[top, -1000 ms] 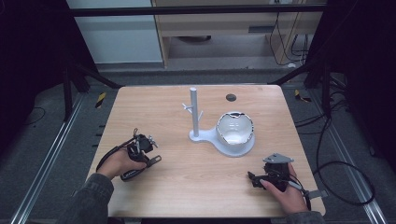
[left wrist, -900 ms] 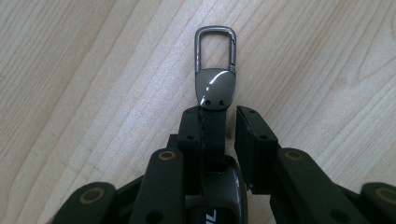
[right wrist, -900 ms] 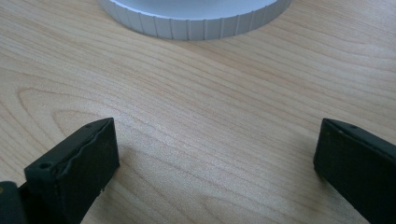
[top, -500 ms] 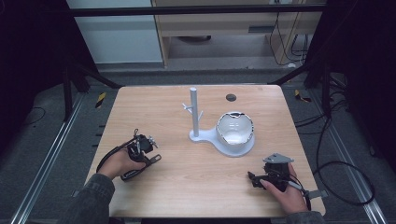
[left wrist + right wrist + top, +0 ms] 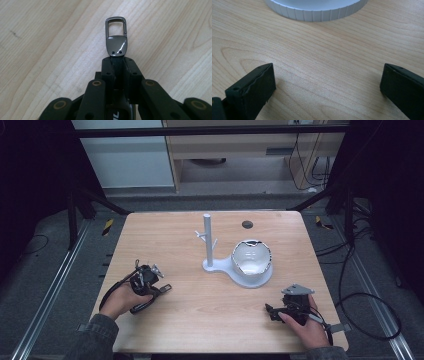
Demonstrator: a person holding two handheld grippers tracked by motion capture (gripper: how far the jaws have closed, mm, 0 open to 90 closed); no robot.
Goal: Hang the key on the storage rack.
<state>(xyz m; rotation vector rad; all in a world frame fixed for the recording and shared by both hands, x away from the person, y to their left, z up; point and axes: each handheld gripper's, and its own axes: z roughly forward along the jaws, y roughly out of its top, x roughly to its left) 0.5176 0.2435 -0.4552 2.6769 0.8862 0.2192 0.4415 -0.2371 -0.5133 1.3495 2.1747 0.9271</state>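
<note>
My left gripper is shut on the black strap of a key fob. The fob's dark metal clasp sticks out past the jaw tips, just above the wooden table. In the high view that gripper lies at the table's front left, pointing right. My right gripper stands open with bare wood between its fingers. It rests at the front right and points left. Its view faces the ribbed rim of the white stand's base.
A white stand with a pegged upright pole rises at the table's middle. Its round base carries a shiny bowl. A small dark disc sits near the far edge. Dark floor and metal frame rails surround the table.
</note>
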